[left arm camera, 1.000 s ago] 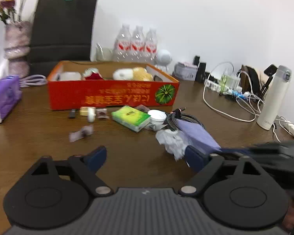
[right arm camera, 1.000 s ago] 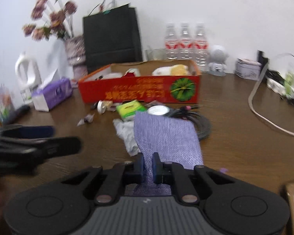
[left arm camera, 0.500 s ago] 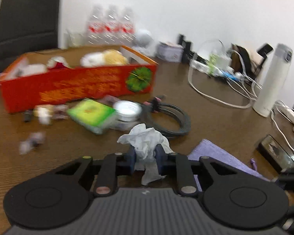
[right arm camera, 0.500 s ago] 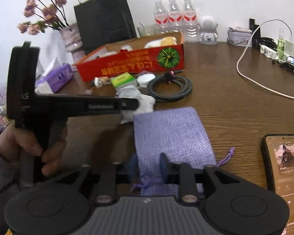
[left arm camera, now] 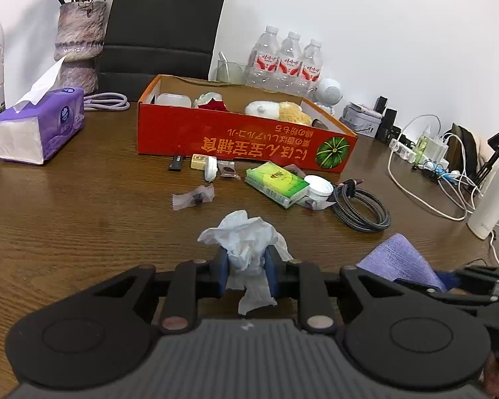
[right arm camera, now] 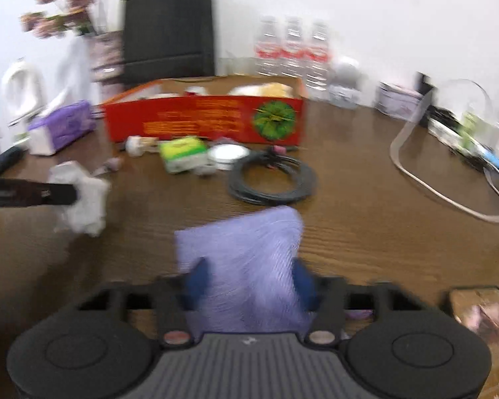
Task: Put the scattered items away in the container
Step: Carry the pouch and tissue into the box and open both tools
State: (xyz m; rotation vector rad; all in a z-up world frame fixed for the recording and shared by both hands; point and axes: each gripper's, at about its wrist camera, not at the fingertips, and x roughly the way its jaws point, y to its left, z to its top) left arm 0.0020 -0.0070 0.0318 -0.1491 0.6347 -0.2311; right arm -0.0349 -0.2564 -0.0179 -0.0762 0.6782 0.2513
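My left gripper (left arm camera: 248, 266) is shut on a crumpled white tissue (left arm camera: 246, 236), held just above the brown table. In the right wrist view the left gripper (right arm camera: 71, 194) holds the tissue (right arm camera: 83, 199) at the far left. My right gripper (right arm camera: 249, 282) has a purple fabric pouch (right arm camera: 243, 252) between its blue pads. Its jaws are closing and the pads press the pouch's sides, with the far end raised. The pouch (left arm camera: 396, 259) shows at the lower right of the left wrist view. The red cardboard box (left arm camera: 236, 139) lies beyond with plush toys inside.
In front of the box lie a green tissue pack (left arm camera: 276, 183), a white lid (left arm camera: 319, 186), a coiled black cable (left arm camera: 362, 207) and small wrappers (left arm camera: 193, 198). A purple tissue box (left arm camera: 40, 129) is left, a white flask (left arm camera: 492, 193) and cables right, a phone (right arm camera: 482, 312) near right.
The left gripper went from open to shut on the tissue and has carried it left. The right gripper's jaws stand wider than before, and the pouch is bunched and raised between them.
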